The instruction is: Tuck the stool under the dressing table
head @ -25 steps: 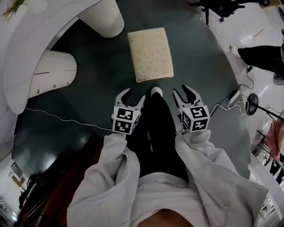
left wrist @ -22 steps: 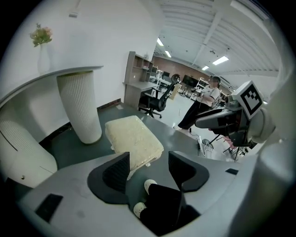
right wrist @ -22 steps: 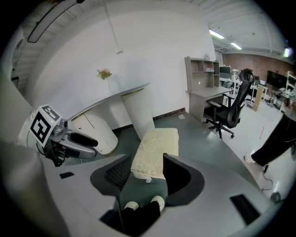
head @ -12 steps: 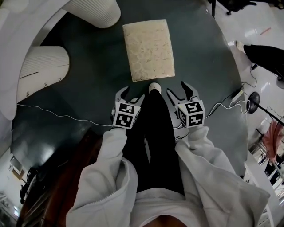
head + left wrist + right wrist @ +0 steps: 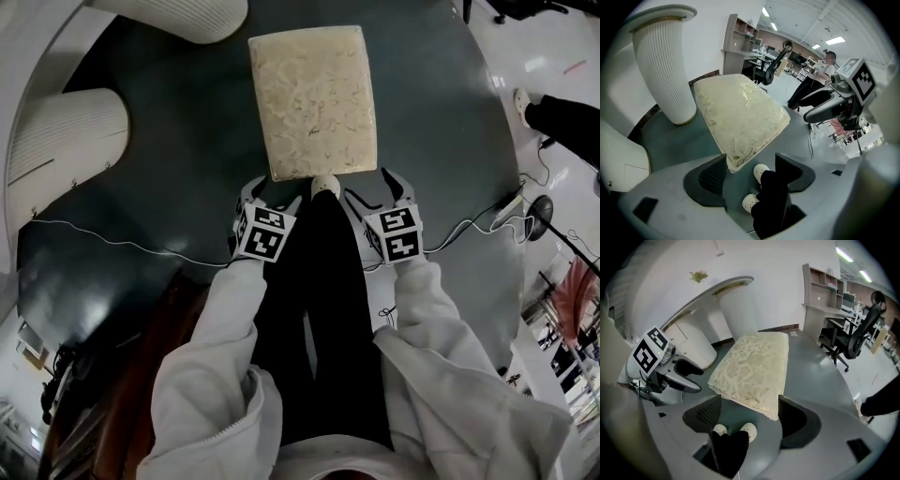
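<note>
The stool [image 5: 314, 98] has a cream patterned cushion and stands on the dark floor, short of the white dressing table [image 5: 28, 56] with its ribbed legs [image 5: 66, 141]. My left gripper [image 5: 274, 194] hangs just off the stool's near left corner and my right gripper [image 5: 368, 187] just off its near right corner. Both point steeply down, their jaws opening with nothing gripped. In the left gripper view that corner of the stool [image 5: 740, 117] shows just beyond the left gripper [image 5: 752, 173]. In the right gripper view the stool [image 5: 754, 371] edge lies ahead of the right gripper [image 5: 750, 416].
My white shoes [image 5: 325, 186] stand at the stool's near edge, between the grippers. A thin cable [image 5: 112, 242] crosses the floor at left, and a power strip with cable [image 5: 502, 208] lies at right. An office chair [image 5: 853, 343] and another person's leg [image 5: 562, 117] are off to the right.
Both grippers have sunk toward the stool's near edge and tipped further down. Their jaws have spread wider. The stool now looks larger and closer in the head view.
</note>
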### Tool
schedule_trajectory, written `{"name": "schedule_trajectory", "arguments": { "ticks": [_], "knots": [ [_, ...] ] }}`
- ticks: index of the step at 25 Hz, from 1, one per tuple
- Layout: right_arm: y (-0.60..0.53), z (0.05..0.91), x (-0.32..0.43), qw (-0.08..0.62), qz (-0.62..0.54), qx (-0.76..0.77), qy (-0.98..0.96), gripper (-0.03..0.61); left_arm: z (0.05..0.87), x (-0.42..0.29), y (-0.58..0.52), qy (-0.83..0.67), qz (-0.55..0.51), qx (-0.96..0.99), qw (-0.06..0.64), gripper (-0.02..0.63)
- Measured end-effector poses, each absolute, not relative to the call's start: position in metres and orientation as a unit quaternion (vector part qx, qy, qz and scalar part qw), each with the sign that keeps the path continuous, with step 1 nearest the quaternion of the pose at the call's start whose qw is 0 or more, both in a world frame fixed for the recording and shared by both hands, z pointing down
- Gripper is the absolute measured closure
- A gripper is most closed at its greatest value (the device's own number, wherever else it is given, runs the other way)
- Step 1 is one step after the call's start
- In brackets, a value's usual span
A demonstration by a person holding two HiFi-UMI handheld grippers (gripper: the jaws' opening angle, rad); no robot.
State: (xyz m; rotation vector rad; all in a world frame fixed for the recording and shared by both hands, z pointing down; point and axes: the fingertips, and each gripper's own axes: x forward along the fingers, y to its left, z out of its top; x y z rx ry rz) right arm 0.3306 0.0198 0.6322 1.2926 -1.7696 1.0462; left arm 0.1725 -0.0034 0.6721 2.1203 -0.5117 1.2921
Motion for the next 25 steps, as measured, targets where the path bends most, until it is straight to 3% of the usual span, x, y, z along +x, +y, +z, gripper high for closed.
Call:
{"name": "schedule_trajectory", "arguments": {
  "ticks": [7, 12, 25],
  "knots": [
    [0.011, 0.687, 0.338, 0.384, 0.408, 0.474, -0.679, 0.114, 0.721, 0.172, 0.000, -0.171, 0.526, 0.778, 0.298, 0.304],
    [0.008, 0.716, 0.343, 0.415, 0.413, 0.459, -0.669, 0.040, 0.740, 0.170, -0.004, -0.168, 0.539, 0.773, 0.288, 0.297],
    [0.004, 0.719, 0.341, 0.422, 0.401, 0.427, -0.691, 0.041, 0.745, 0.172, -0.016, -0.168, 0.566, 0.769, 0.246, 0.296]
  ]
}}
